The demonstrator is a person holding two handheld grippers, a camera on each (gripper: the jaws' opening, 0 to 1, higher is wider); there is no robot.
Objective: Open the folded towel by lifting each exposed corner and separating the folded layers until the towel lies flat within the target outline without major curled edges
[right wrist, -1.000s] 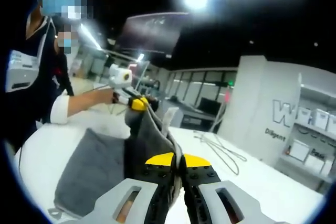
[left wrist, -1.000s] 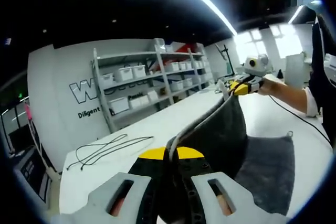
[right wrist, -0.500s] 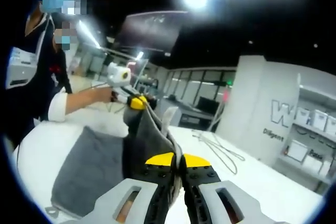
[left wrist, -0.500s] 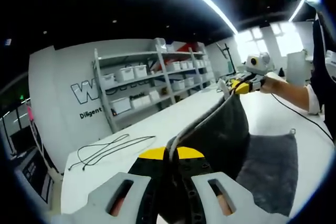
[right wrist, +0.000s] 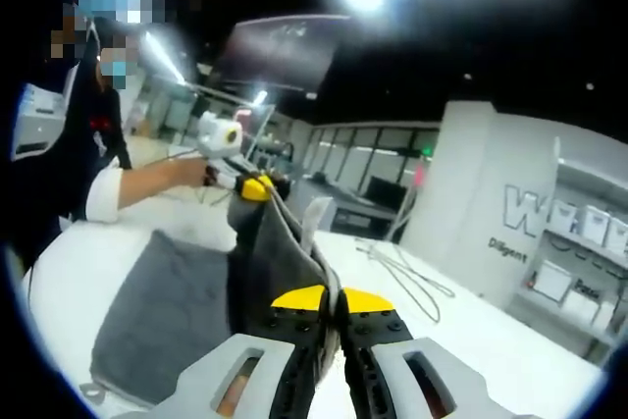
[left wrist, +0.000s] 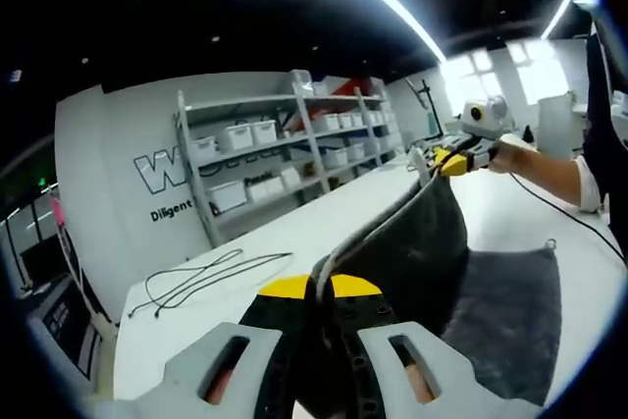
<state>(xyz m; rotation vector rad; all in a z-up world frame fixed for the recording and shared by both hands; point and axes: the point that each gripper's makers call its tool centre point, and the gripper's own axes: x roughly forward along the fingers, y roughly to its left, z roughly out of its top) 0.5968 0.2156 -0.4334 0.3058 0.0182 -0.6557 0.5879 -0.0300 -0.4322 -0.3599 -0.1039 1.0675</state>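
Fingers (left wrist: 294, 360) pinch towel (left wrist: 412, 252); shelving (left wrist: 285, 154) beyond the left gripper (left wrist: 319, 340).

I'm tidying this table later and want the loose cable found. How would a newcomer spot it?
Start at the long white table in front of the metal shelving unit with white bins. The thin black cable lies in loose loops on the tabletop toward the shelving, apart from the grey towel. Nothing else on the table is so thin and dark.
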